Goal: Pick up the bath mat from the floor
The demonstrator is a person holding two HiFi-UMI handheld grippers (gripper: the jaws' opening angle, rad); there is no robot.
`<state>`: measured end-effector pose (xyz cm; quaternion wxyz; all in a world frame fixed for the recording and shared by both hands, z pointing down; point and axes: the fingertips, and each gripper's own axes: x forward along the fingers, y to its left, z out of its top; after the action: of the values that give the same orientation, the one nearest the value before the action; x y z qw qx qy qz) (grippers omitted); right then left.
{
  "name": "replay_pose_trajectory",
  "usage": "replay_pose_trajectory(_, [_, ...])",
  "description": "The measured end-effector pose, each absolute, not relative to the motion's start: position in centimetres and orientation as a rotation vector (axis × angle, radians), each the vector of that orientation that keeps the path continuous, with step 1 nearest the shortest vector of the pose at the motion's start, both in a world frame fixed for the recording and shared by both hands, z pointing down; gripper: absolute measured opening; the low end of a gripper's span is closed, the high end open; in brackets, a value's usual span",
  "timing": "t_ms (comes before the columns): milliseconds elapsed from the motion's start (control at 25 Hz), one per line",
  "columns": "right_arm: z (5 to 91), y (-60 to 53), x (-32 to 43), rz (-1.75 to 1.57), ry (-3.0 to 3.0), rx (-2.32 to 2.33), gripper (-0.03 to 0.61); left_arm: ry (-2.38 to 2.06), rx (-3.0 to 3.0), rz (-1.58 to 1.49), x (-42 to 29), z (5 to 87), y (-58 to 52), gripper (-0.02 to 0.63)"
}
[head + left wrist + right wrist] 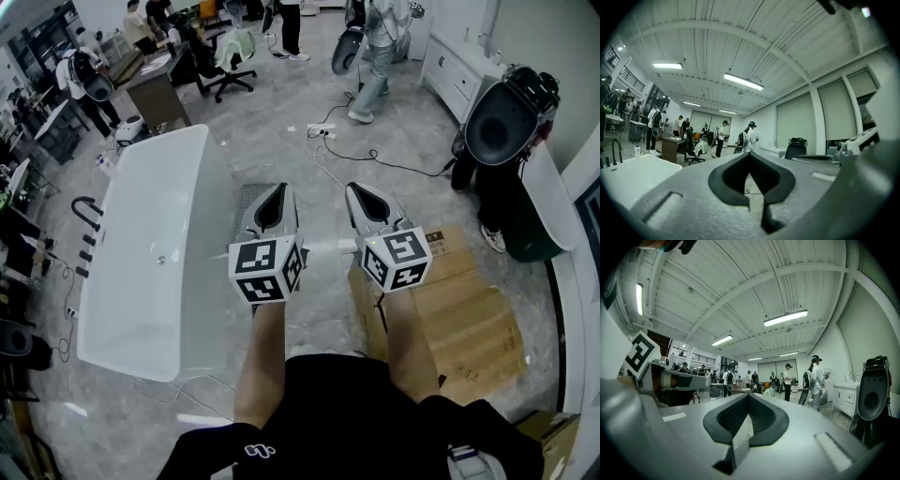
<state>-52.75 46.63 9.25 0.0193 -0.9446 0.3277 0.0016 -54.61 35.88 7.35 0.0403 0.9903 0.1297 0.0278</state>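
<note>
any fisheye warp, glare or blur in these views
Head view: fisheye bows the bathtub and the room's edges; light is even, no hard shadows. Left gripper view: round black vignette, ceiling beams curve, the strip light is blown out. Right gripper view: same vignette and curving, the ceiling lamp glares, far people look fairly sharp.

You wore a black top (337,403) with short sleeves, and a small white looped logo (256,451) marked the left sleeve (211,450). The left gripper (279,189) and the right gripper (352,188) had smooth light grey moulded shells, each with a black teardrop-shaped pad lining; in the right gripper view that lining looked finely ribbed. At the back of each shell was a white block printed with bold black squares: the left cube (266,268) and the right cube (397,260). A pale grey object (469,462) at your right hip may have been a pouch, but it was too cropped to tell.
</note>
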Motion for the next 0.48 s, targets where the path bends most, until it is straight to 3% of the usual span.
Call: replay_pose_trajectory(480, [9.2, 48.1, -51.6, -0.01, 0.962, -2.886, 0.006, 0.3, 3.036, 0.105, -54.9, 7.7, 34.8, 0.0])
